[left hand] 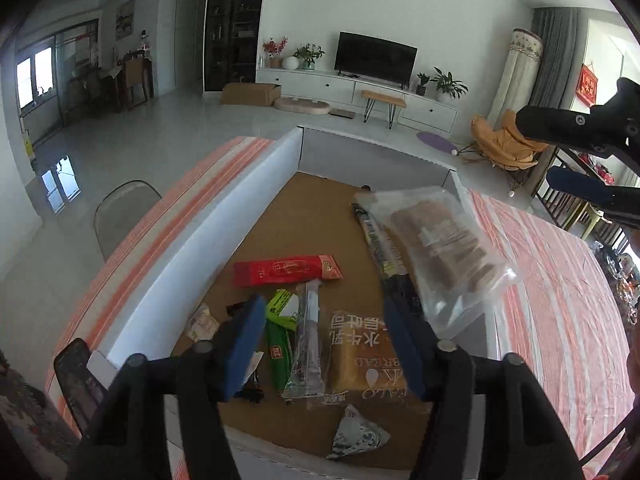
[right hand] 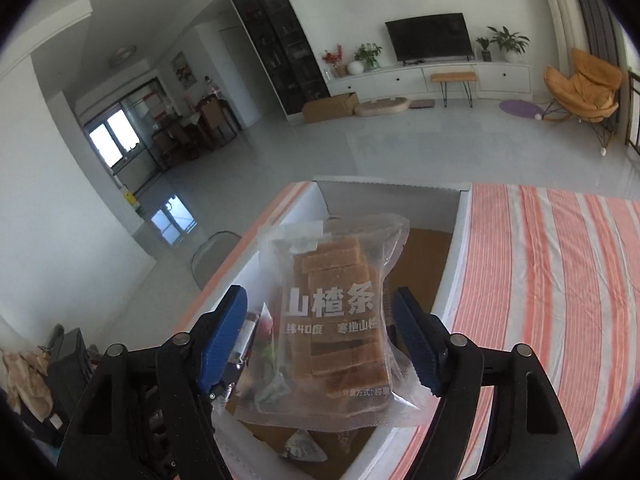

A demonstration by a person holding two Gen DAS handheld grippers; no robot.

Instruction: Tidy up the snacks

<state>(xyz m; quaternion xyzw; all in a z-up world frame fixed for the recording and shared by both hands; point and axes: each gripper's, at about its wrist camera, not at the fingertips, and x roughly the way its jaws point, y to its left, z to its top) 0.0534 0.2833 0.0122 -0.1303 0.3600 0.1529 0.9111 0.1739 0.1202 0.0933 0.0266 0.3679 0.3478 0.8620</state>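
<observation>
A clear bag of brown hawthorn strips (right hand: 336, 320) lies tilted over the right side of a white box with a brown floor (left hand: 224, 216); it also shows in the left wrist view (left hand: 440, 252). My right gripper (right hand: 320, 340) is open above the bag, its blue fingers apart on either side and not touching it. My left gripper (left hand: 324, 344) is open over the box's near end, above a bread pack (left hand: 360, 356), a clear stick pack (left hand: 308, 340) and a green pack (left hand: 280, 312). A red pack (left hand: 286, 270) and a dark stick pack (left hand: 380, 256) lie further in.
The box sits on a table with an orange-striped cloth (right hand: 540, 280). A small grey triangular pack (left hand: 356, 436) lies at the box's near edge. A phone (left hand: 76, 380) lies left of the box. A grey chair (left hand: 124, 208) stands at the table's left.
</observation>
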